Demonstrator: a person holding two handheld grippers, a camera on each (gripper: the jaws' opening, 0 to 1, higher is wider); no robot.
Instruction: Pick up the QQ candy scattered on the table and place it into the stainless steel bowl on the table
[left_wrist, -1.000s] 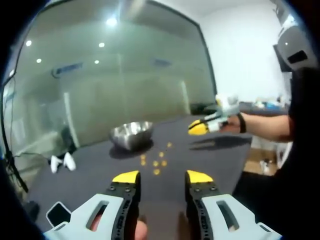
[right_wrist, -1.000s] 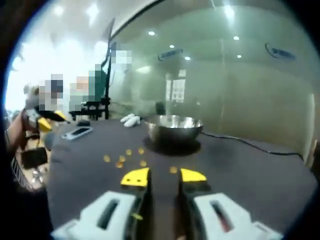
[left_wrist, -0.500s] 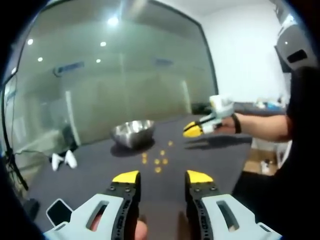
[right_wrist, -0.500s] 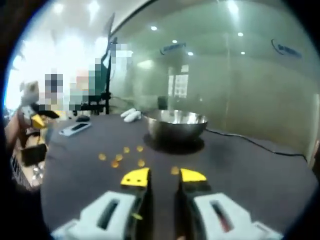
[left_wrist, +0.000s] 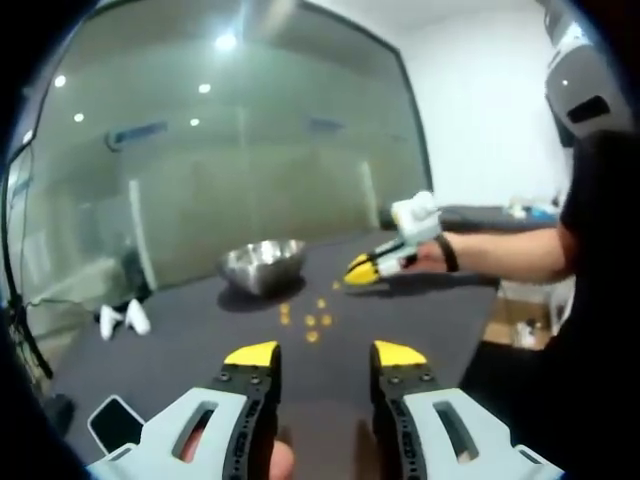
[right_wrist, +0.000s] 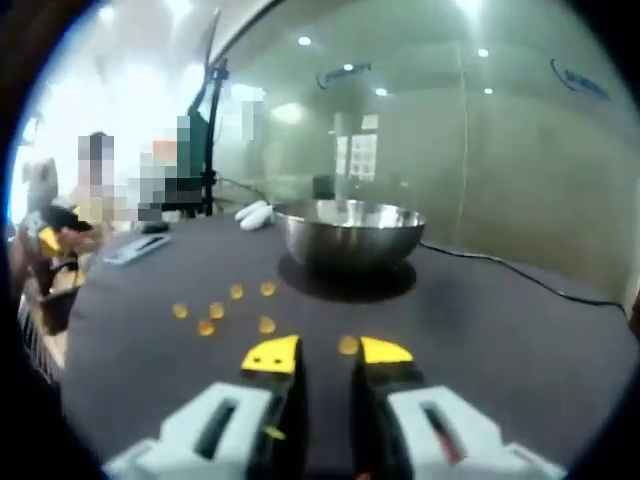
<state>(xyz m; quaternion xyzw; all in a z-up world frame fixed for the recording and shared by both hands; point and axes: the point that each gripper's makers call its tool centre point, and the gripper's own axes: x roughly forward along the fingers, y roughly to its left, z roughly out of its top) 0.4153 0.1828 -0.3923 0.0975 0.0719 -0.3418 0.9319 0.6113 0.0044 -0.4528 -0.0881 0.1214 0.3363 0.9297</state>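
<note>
Right gripper (right_wrist: 327, 353): hovering, jaws narrowly parted, over one candy (right_wrist: 347, 345).
Left gripper (left_wrist: 325, 353): jaws standing wide.
Bowl (right_wrist: 349, 233): sitting mid-table (right_wrist: 520, 340), contents seemingly none.
Candies (right_wrist: 216, 310): lying scattered.

Plenty of open dark table (right_wrist: 520, 350) around the stainless steel bowl (right_wrist: 349, 233), which sits on its own with bare surface on all sides, so nothing crowds the rim. The loose QQ candy (right_wrist: 215, 311) pieces are spread out with gaps between them, and one sits just ahead of the right gripper (right_wrist: 325, 352) with a clear run from there to the bowl. Over on the far side there's a phone (right_wrist: 137, 248), a pair of white objects (right_wrist: 252, 213) and a black cable (right_wrist: 520, 277), all well away from the candy.
</note>
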